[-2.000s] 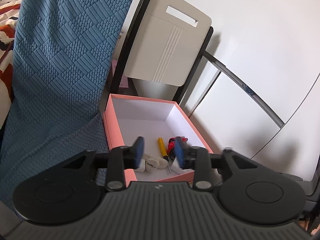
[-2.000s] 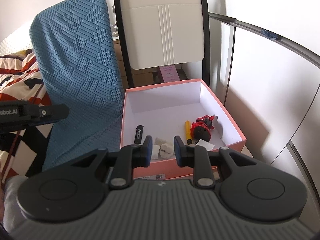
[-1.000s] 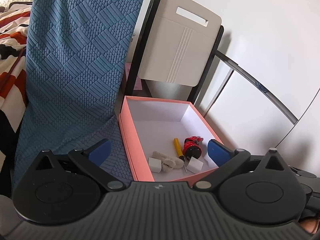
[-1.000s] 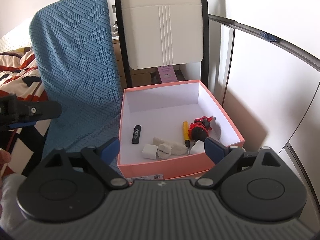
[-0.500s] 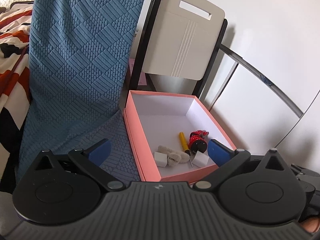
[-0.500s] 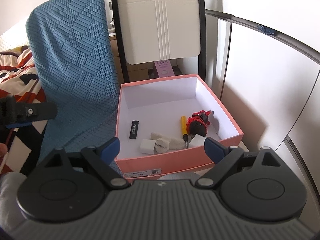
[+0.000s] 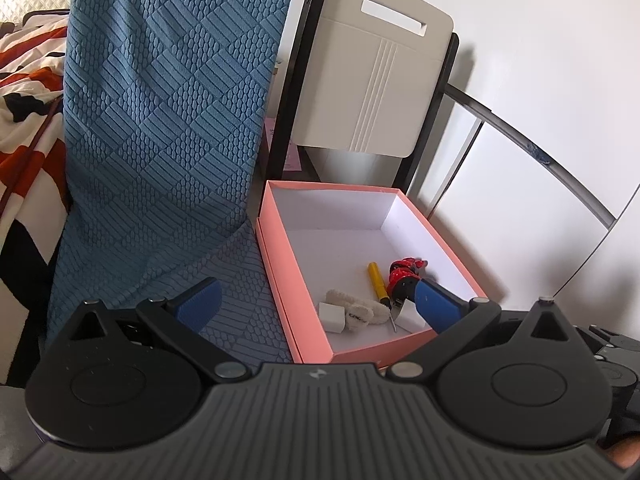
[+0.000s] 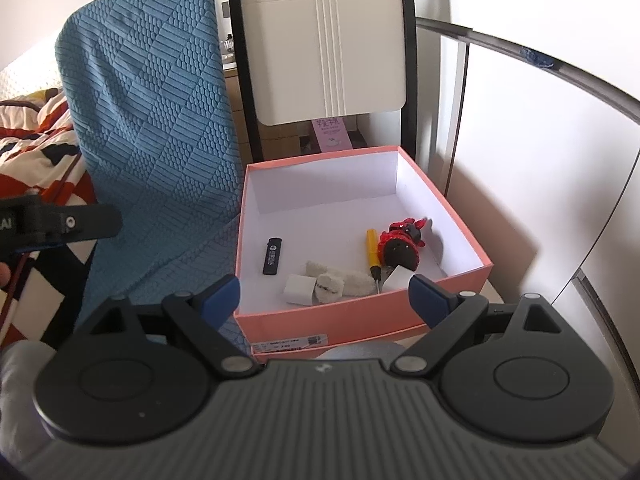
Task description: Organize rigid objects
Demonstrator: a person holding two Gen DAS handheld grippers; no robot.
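A pink box [image 8: 360,312] holds the items. Inside, a yellow screwdriver [image 8: 373,250] lies lengthwise, its metal tip pointing toward the box's near wall; a black stick [image 8: 273,256] lies parallel, nearer the box's left wall. The left hand-held gripper [image 7: 316,304] and right hand-held gripper [image 8: 323,298] are spread wide, holding nothing.

- Bright daylight fills both views; the white wall [image 8: 520,128] is nearly washed out.
- Light falls from the left, so the pink box [image 8: 360,312] and the folded chair [image 7: 380,80] throw soft grey shadows rightward onto the wall.
- Fisheye bending curves the metal rail [image 8: 540,64] and darkens the corners.
- The box contents look sharp; the near black housing is slightly soft.
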